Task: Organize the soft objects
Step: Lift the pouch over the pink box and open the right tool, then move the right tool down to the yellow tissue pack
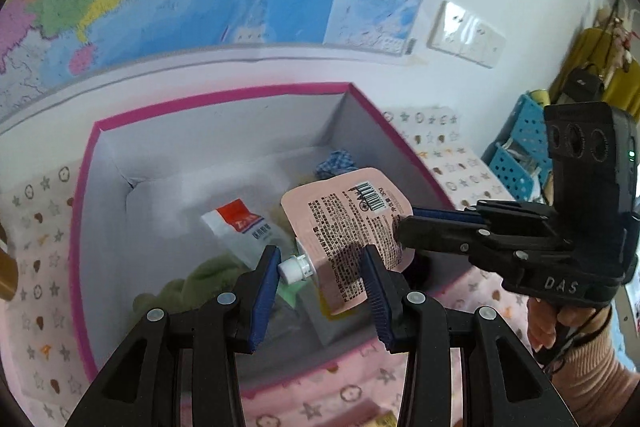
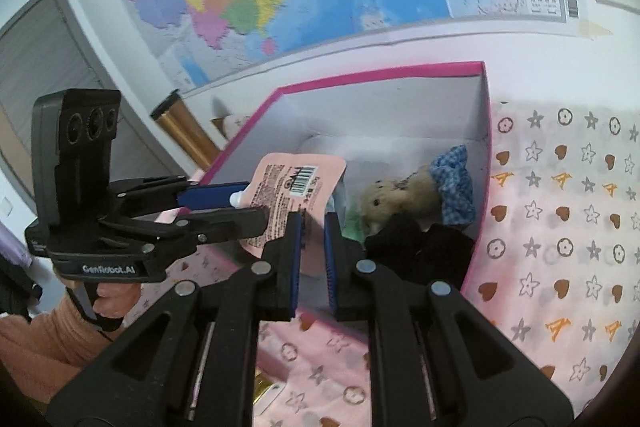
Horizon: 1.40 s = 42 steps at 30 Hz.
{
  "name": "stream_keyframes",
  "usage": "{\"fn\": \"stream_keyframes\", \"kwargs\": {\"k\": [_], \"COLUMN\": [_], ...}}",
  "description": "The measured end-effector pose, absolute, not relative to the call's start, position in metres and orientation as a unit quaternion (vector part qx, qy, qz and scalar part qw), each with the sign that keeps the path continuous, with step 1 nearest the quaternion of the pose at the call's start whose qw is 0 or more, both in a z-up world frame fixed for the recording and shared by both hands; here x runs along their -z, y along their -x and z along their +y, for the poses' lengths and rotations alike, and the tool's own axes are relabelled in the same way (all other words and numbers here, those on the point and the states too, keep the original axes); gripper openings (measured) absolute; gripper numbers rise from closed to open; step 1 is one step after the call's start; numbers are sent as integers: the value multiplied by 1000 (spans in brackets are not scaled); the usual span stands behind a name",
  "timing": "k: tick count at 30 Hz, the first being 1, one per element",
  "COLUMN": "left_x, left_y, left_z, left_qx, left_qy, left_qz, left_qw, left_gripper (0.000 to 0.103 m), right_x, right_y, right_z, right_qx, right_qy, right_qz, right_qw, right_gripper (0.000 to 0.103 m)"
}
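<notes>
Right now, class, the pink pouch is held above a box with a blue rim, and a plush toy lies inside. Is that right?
Not quite: the box rim is magenta, not blue, as the right wrist view shows. The rest stands: the pink pouch is held above the box, pinched in the right tongs, and a plush toy lies inside.

Two pouches, one box
</notes>
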<state>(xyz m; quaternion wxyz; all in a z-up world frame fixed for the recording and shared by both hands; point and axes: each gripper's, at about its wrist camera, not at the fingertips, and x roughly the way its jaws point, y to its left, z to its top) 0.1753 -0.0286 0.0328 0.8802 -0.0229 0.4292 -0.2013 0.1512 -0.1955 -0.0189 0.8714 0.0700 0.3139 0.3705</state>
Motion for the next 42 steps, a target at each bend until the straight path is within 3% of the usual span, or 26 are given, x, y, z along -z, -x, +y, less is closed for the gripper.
{"fn": "stream_keyframes", "kwargs": {"k": [4, 6, 15, 28, 42], "left_x": [-22, -18, -27, -52, 8], "left_y": [-190, -194, -175, -102, -51], "left_z": [-29, -27, -27, -14, 12], "left_qx": [172, 163, 154, 184, 189], "left_qy": [16, 24, 5, 12, 74], "left_qz": [441, 446, 408, 344, 416], "left_qw": [881, 880, 900, 921, 886], "left_gripper": [41, 41, 41, 50, 50], "right_x": [24, 26, 28, 17, 54], "right_y": [-171, -180, -178, -125, -60], "right_z": [-190, -187, -184, -195, -186], "right_qx": [-350, -342, -330, -361, -409], "right_qy": [-70, -73, -60, -49, -28], "right_qz": [329, 333, 333, 297, 324], "right_qw": [874, 876, 881, 883, 853], "right_gripper": [21, 39, 40, 40, 41]}}
